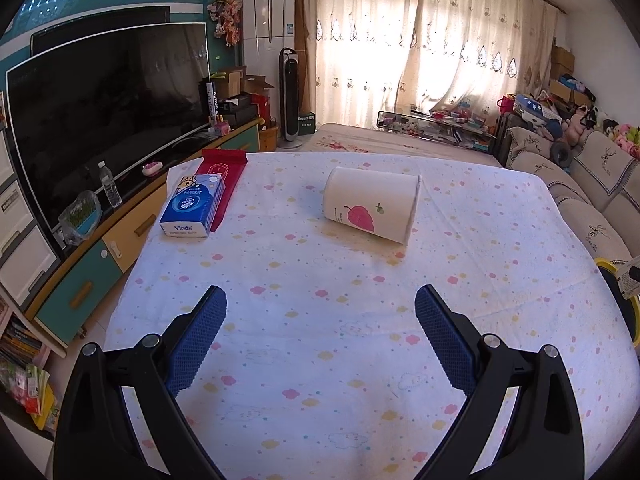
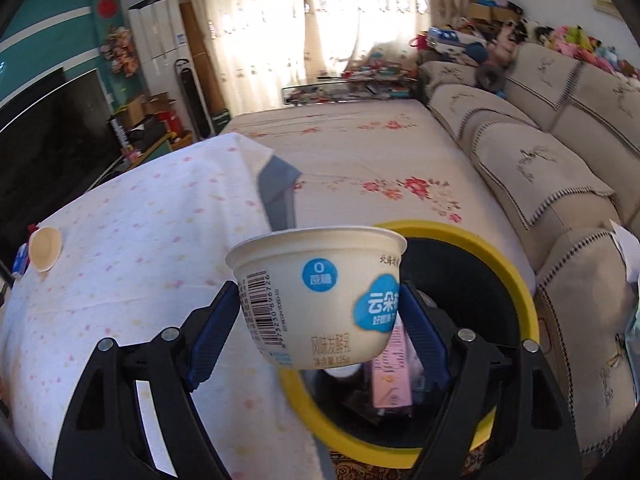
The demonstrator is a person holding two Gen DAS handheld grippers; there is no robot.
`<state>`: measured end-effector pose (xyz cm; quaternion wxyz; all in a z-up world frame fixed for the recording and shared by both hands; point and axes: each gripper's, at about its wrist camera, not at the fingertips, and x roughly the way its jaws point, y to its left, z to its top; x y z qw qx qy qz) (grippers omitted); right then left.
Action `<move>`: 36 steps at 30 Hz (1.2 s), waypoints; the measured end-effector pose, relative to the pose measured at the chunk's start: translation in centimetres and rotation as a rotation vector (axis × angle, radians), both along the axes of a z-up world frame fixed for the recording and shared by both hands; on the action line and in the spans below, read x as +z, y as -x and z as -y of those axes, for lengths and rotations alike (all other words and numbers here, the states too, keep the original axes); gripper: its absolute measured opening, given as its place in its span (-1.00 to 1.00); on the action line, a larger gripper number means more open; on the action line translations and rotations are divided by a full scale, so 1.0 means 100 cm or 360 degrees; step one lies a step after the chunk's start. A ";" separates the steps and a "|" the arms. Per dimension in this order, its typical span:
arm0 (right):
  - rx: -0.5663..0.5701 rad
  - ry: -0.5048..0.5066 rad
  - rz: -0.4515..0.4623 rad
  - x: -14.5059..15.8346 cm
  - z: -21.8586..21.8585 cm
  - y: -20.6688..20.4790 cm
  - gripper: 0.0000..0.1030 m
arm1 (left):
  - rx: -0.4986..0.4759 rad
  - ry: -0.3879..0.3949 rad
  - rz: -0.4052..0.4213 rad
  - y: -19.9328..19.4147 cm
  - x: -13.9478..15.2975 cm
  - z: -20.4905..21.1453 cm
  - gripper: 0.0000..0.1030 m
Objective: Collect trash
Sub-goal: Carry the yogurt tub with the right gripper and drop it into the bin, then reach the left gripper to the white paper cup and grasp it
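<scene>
1. Right gripper (image 2: 320,320): clamped on a yogurt cup (image 2: 316,296), blue pads pressed to both side walls below the rim, cup upright with a slight tilt, mouth up. Held by the walls probably because the tapered body gives the pads a flat, firm seat.
2. Cup in centre frame of the right view, poised over the near left rim of the bin (image 2: 516,276), not yet fully above the dark opening; some blur on the label hints at motion.
3. Bin at lower right of that view, yellow-rimmed, standing beside the table edge; pink carton (image 2: 390,376) and other dark bits already inside. Placed close to the table, likely so that trash needs only a short carry.
4. Left gripper (image 1: 320,300): wide open, holding nothing, low in its frame above the tablecloth (image 1: 300,360). Pointed at the paper cup (image 1: 370,208), apparently in readiness for it.
5. Paper cup: on its side at upper centre of the left view, well apart from the pads, mouth to the right.
6. Tissue pack (image 1: 194,206) at upper left of the left view, atop a red box (image 1: 224,178); whether trash, cannot tell.
7. Judged next: a short shift right, then release over the opening.
</scene>
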<state>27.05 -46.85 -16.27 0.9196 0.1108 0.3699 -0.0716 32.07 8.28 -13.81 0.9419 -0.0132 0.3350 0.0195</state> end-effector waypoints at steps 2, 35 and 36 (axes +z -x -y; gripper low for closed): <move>-0.0061 -0.0003 -0.0017 -0.010 0.014 0.000 0.48 | 0.0000 -0.0004 -0.0008 -0.001 -0.001 0.001 0.82; -0.0127 -0.0056 0.0108 0.009 -0.004 0.019 0.71 | -0.0447 -0.0060 -0.0246 -0.090 -0.005 0.033 0.82; -0.0124 -0.0061 0.0104 0.009 -0.005 0.018 0.71 | -0.0444 -0.0072 -0.0249 -0.096 -0.007 0.030 0.82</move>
